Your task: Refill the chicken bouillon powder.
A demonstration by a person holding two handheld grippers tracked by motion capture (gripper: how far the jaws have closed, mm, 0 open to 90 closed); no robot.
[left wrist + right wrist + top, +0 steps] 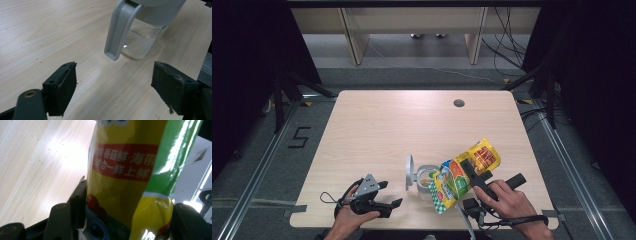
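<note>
Tilting over the open jar (pixel 427 179), a yellow and green packet (pixel 460 175) is clamped between the jaws of the right gripper (pixel 472 172), with its lower, green-checked end hanging just beside the jar's mouth and its upper end pointing up and away to the right. In the right gripper view the packet (pixel 130 177) fills the gap between the two black jaws, a red band of white print across its yellow face, and both pads press against its sides, so the jaws stand partly open on the packet's width. The jar sits on the wooden table (pixel 377 125) near the front edge, between the two hands; its grey lid (pixel 410 171) is flipped up and stands on edge at the jar's left side. In the left gripper view the jar (pixel 142 37) is clear glass with a thin layer of pale grains at the bottom, and a grey handle-like flap (pixel 118 30) hangs down in front of it. The left gripper (pixel 387 195) rests low over the table to the left of the jar, well apart from it, its jaws spread wide with nothing between them. The left hand (pixel 349 217) holds it from the table's front edge, and the right hand (pixel 507 202) grips the other tool at the front right.
</note>
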